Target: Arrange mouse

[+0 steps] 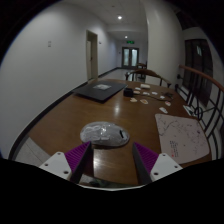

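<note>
- The gripper (112, 163) is wide open and holds nothing. Its two purple pads (77, 157) stand far apart, with bare table showing between them.
- The mouse (104, 132) lies on the brown table (60, 120), just ahead of the fingers. It looks grey and seems to be in a clear, shiny bag, but that is hard to tell for sure.
- The mouse is not between the fingers yet. It sits just in front of them, about midway between the two.
- A white sheet (180, 135) with marks on it lies near the mouse, on the right.
- Farther back there is a dark mat (100, 90) and some small white things (150, 95).
- I think the step now is the reach: the tool is lined up on the mouse but has not touched it.
- Next, the tool should go forward and down until the mouse is between the pads, then close softly.
- If it is a bag, it may slip or crinkle, so the grip should take the hard body of the mouse.
</note>
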`<state>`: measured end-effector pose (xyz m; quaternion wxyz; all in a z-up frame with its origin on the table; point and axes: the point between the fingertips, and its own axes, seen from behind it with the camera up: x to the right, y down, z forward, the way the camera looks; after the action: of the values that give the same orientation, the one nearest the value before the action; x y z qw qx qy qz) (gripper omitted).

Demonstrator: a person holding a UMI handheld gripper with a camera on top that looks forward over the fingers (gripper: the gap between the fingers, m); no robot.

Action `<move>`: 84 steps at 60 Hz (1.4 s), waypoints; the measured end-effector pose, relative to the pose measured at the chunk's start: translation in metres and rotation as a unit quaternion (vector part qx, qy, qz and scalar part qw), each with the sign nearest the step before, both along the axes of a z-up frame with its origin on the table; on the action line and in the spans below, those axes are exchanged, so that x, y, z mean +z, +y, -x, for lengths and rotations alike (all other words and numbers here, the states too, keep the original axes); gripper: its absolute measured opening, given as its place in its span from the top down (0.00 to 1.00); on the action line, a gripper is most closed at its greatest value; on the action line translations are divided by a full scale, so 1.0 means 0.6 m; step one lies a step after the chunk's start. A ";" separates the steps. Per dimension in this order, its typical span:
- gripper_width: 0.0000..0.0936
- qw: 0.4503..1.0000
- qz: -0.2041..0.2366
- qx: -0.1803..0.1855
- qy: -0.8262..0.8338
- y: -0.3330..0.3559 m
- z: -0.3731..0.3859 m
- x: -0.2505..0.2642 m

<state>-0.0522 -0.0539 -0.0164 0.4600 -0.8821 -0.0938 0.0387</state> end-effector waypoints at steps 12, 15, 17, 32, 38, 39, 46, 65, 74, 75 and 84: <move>0.09 1.000 0.024 -0.010 0.002 0.060 -0.008 -0.002; 0.09 1.000 0.028 -0.008 0.000 0.089 -0.009 0.000; 0.08 1.000 0.030 -0.006 -0.001 0.103 -0.008 0.000; 0.12 0.999 0.032 -0.022 0.000 0.222 -0.018 -0.002; 0.46 0.998 0.032 -0.046 0.005 0.244 -0.024 -0.004; 0.45 0.998 0.032 -0.048 0.010 0.243 -0.024 -0.002; 0.63 0.998 0.047 -0.019 0.027 0.236 -0.008 0.003; 0.64 0.988 -0.135 -0.076 0.016 0.162 -0.276 0.309; 0.64 0.989 -0.059 -0.135 -0.006 0.125 -0.427 0.190; 0.64 0.989 -0.046 -0.138 -0.006 0.122 -0.434 0.168; 0.64 0.991 0.030 -0.129 0.009 0.108 -0.448 0.035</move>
<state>0.2168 0.0107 0.0049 0.4357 -0.8996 0.0266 -0.0104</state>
